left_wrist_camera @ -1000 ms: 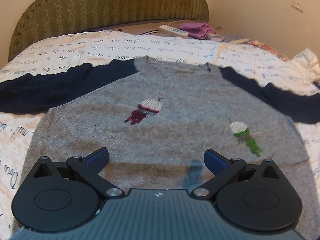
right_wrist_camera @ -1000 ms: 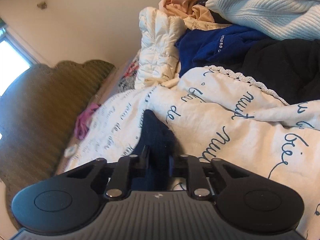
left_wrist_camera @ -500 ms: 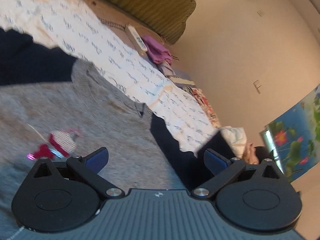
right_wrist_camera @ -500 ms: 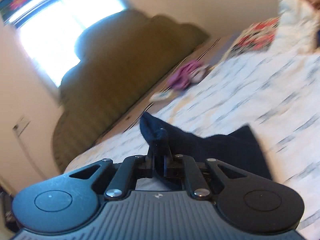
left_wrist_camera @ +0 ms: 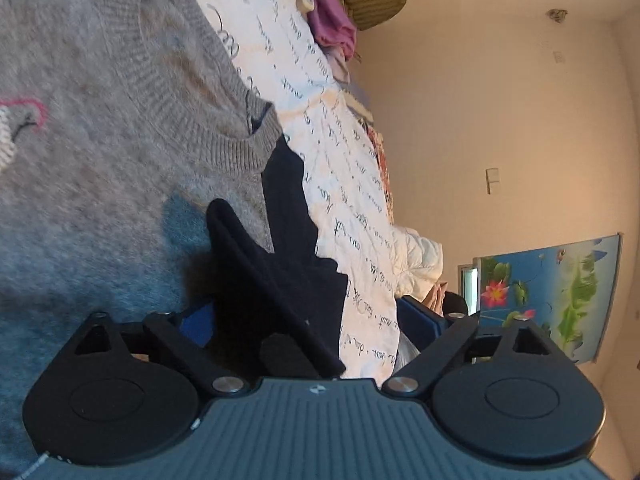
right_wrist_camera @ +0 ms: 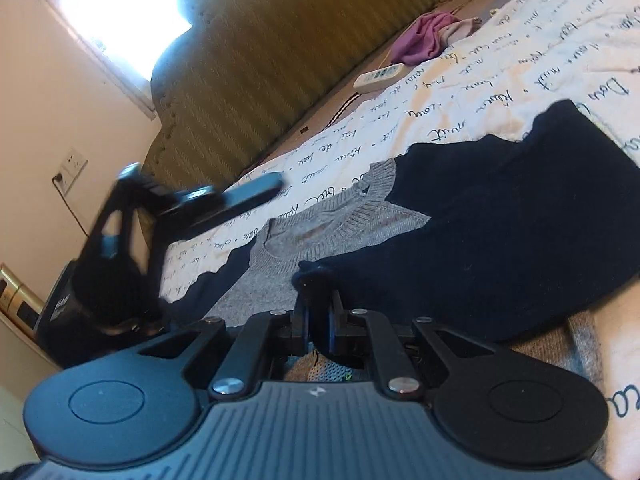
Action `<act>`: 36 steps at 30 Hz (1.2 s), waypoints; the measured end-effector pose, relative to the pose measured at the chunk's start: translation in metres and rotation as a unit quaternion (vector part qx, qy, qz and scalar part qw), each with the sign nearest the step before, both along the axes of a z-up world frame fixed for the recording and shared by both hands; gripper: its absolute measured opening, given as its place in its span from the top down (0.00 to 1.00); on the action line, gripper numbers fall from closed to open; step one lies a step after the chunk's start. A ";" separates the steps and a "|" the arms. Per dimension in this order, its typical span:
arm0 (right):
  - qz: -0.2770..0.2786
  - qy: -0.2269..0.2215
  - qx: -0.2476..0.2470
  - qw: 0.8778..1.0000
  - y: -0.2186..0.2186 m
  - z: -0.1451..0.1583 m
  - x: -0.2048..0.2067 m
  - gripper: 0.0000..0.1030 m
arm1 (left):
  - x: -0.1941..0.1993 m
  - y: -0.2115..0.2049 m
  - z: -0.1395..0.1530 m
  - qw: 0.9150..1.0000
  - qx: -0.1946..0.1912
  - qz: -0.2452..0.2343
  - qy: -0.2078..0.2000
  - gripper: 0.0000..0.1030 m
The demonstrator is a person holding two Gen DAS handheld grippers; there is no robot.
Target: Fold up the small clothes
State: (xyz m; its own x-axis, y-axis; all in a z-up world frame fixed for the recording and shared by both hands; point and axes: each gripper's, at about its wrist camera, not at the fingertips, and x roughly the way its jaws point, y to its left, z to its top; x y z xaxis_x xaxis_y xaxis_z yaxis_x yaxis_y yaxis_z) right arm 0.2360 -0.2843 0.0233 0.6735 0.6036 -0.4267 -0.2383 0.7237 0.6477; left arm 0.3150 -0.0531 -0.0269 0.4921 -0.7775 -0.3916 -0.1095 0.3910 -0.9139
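Lying flat on the bed, the grey sweater (right_wrist_camera: 320,232) has its navy sleeve (right_wrist_camera: 500,232) drawn inward across the chest, long axis running from the shoulder to the cuff pinched in the right gripper (right_wrist_camera: 316,322). The left gripper (left_wrist_camera: 304,320), jaws spread but just closing a little, straddles that same sleeve without pressing it, so it is the nearer free hand. Beneath is a script-printed quilt (right_wrist_camera: 500,76); beyond, a green headboard (right_wrist_camera: 280,60), remote (right_wrist_camera: 378,76) and bright window (right_wrist_camera: 120,4).
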 end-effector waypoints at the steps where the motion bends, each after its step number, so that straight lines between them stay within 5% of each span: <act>1: 0.006 -0.003 -0.015 1.000 0.001 0.002 -0.003 0.89 | 0.003 -0.004 0.000 1.000 0.009 -0.007 0.002 0.12; 4: 0.021 -0.007 -0.042 0.999 0.003 0.007 -0.012 0.74 | 0.004 -0.011 0.001 0.999 0.043 -0.024 -0.001 0.26; 6: 0.028 -0.018 -0.021 0.999 -0.003 0.009 -0.022 0.74 | 0.005 -0.013 -0.002 0.997 0.069 -0.036 0.002 0.40; 11: 0.013 -0.015 -0.004 1.000 -0.020 0.006 -0.041 0.73 | 0.005 -0.021 -0.002 0.986 0.154 -0.068 0.001 0.96; 20: -0.018 -0.009 -0.004 1.000 -0.044 0.005 -0.049 0.73 | -0.009 -0.012 0.062 0.938 0.305 -0.087 -0.142 0.97; 26: -0.021 -0.027 -0.022 0.999 -0.048 0.015 -0.042 0.73 | -0.005 0.060 0.067 0.912 0.391 -0.047 -0.117 0.97; 29: -0.023 -0.032 -0.031 0.999 -0.049 0.020 -0.029 0.73 | -0.002 0.090 0.057 0.909 0.407 -0.029 -0.086 0.97; 33: -0.020 -0.025 -0.049 0.998 -0.037 0.024 0.006 0.73 | -0.003 0.096 0.045 0.905 0.420 -0.030 -0.065 0.97; 36: -0.009 -0.013 -0.069 0.998 -0.020 0.023 0.035 0.73 | -0.006 0.086 0.042 0.889 0.449 -0.035 -0.079 0.94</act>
